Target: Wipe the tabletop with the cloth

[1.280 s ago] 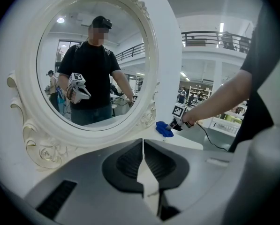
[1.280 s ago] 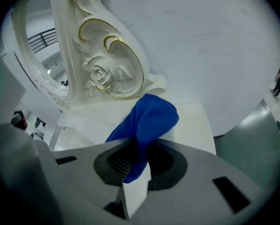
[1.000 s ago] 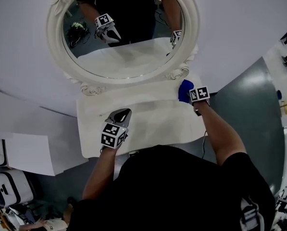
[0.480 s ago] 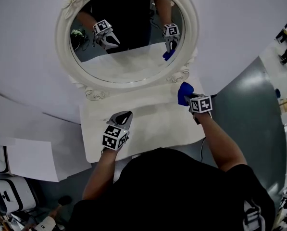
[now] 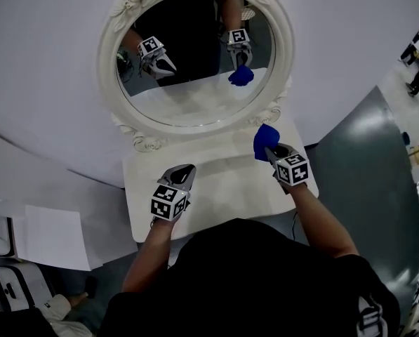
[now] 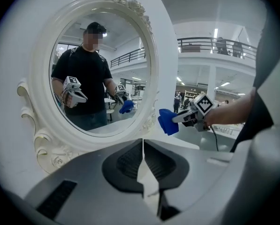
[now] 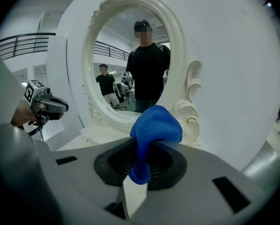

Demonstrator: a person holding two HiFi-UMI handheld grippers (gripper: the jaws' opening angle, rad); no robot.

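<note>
Blue terry cloth [image 7: 151, 135] bunches out of the right gripper [image 7: 142, 158], whose jaws are clenched on its lower part while the rest puffs up above them in a rounded wad. In the head view the cloth [image 5: 265, 140] sits at the far right corner of the white bench [image 5: 223, 181], just beside the scrolled foot of the mirror frame [image 5: 271, 111], with the right gripper [image 5: 271, 149] behind it on the person's outstretched arm. Whether the cloth touches the bench top or hangs just over it cannot be told.

The left gripper [image 6: 143, 146] is closed with nothing between its jaws; only a thin slit shows where they meet. It hovers over the near left part of the bench [image 5: 183, 170], well apart from the cloth, and points toward the mirror.

An oval mirror [image 5: 195, 55] in an ornate white frame stands at the back of the bench against a pale wall [image 5: 349, 41]. Its glass reflects both grippers, the blue cloth and the person in a dark shirt. From the left gripper view the cloth [image 6: 168, 122] and right gripper [image 6: 177, 120] appear just right of the frame's edge.

Grey floor [image 5: 363, 160] lies to the right of the bench, and a white sheet [image 5: 48, 237] lies low at the left. The bench top between the two grippers is bare.
</note>
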